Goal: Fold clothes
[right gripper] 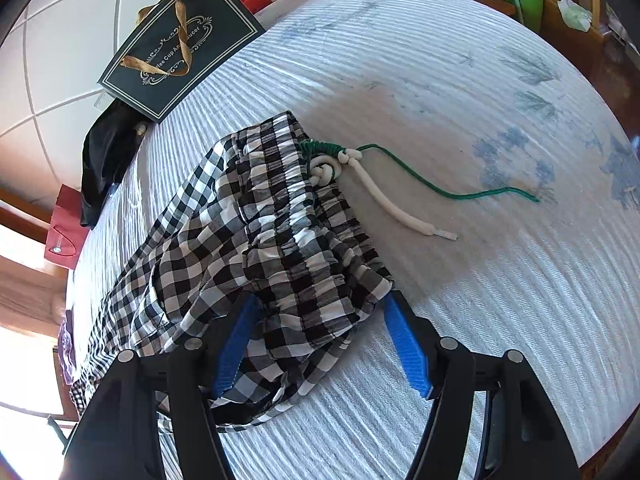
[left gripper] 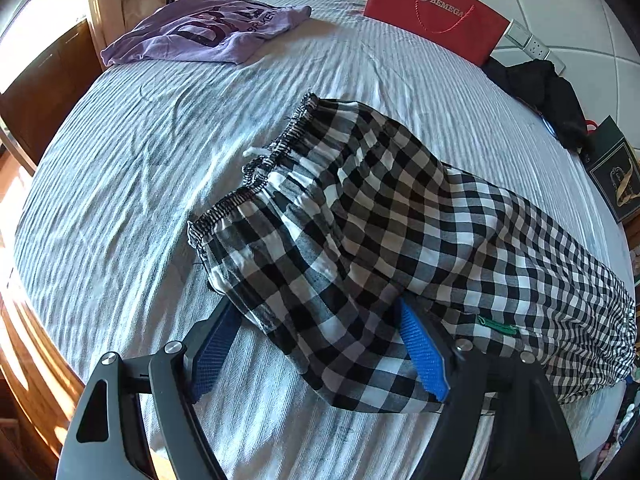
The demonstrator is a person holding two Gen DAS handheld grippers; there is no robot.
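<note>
The checked trousers [left gripper: 372, 216] lay across the middle of the bed [left gripper: 120, 208], bunched and doubled over, the fold looking barely begun; the left hand-held gripper [left gripper: 320, 344] stood spread wide astride a leg end, nothing pinched; the right hand-held gripper [right gripper: 320, 344] gaped likewise over the waistband; the knotted white cord [right gripper: 384, 196] and green string [right gripper: 452, 192] trailed loose, likely to snag; a purple shirt [left gripper: 200, 32] waited unfolded; bags [left gripper: 432, 12] and dark clothes [left gripper: 548, 92] crowded the edge.

Readable print on two gift bags and a T-shirt

The red paper bag [left gripper: 436, 12] reads "BEMEGA"; the purple T-shirt [left gripper: 204, 30] shows "BROKEN" beside larger, unclear letters; the dark gift bag [right gripper: 180, 44] reads, partly covered, "Coffee Cup And Saucer".
</note>
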